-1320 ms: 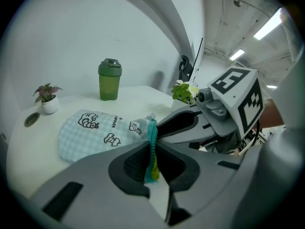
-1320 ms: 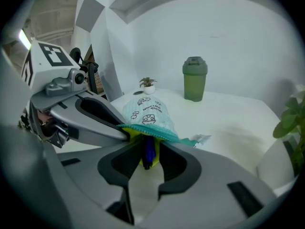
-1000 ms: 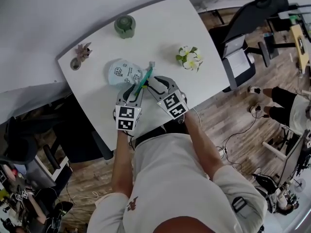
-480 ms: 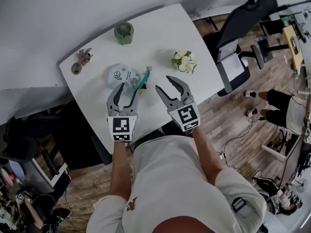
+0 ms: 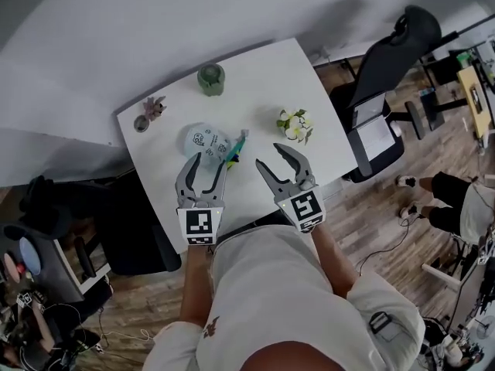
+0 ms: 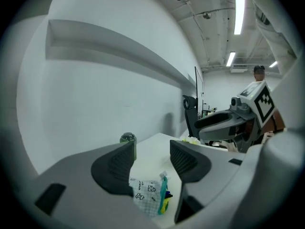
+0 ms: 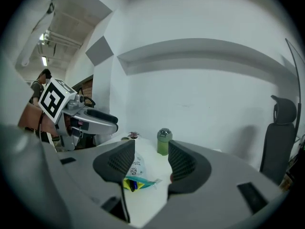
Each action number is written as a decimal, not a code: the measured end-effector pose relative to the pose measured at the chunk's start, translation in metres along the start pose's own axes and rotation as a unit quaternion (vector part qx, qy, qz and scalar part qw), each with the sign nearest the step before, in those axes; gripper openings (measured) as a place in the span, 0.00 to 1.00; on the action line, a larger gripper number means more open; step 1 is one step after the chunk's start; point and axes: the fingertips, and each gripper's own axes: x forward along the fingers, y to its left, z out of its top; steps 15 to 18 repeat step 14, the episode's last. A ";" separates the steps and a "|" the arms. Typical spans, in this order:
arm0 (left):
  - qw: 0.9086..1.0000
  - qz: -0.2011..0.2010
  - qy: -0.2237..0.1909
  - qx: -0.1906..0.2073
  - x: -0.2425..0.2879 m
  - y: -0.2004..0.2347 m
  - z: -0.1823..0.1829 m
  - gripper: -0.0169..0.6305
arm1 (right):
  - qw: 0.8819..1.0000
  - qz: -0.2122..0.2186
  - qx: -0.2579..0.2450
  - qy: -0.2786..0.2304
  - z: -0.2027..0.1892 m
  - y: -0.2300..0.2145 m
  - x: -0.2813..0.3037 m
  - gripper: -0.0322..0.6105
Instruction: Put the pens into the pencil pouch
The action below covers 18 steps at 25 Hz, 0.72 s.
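A pale printed pencil pouch [image 5: 203,139] lies on the white table [image 5: 255,76], with pens [image 5: 235,148] poking out of its teal-edged mouth. My left gripper [image 5: 207,165] hangs above the table on the near side of the pouch; its jaws have just been opening and nothing is between them. My right gripper [image 5: 271,158] is level with it to the right, open and empty too, having opened a moment before. Below and beyond the left gripper [image 6: 152,162] lie the pouch [image 6: 144,193] and the pens [image 6: 164,202]. Below the right gripper [image 7: 151,162], the pens [image 7: 136,184] stick out of the pouch [image 7: 135,168].
A green bottle [image 5: 210,78] stands at the back of the table, a small potted plant [image 5: 147,114] at the far left and white flowers [image 5: 295,125] at the right. A black office chair [image 5: 387,60] is beyond the right edge.
Both grippers have lifted off the pouch and come up towards me, and their jaws have opened. The pouch with the pens stays on the table.
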 end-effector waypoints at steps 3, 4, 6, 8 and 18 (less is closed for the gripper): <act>1.000 0.015 0.001 0.008 -0.003 -0.004 0.007 0.39 | 1.000 0.015 -0.009 -0.012 0.012 -0.002 -0.005 0.37; 1.000 0.021 0.000 0.010 -0.004 -0.004 0.010 0.39 | 1.000 0.018 -0.010 -0.017 0.016 -0.003 -0.006 0.37; 0.999 0.032 -0.004 0.012 -0.005 -0.004 0.015 0.39 | 0.999 0.027 -0.009 -0.026 0.020 -0.007 -0.006 0.37; 0.999 0.041 -0.009 0.012 -0.005 -0.005 0.020 0.39 | 0.999 0.035 -0.006 -0.036 0.023 -0.009 -0.005 0.37; 0.998 0.052 -0.016 0.012 0.000 -0.007 0.025 0.38 | 0.997 0.053 -0.013 -0.045 0.027 -0.011 0.003 0.37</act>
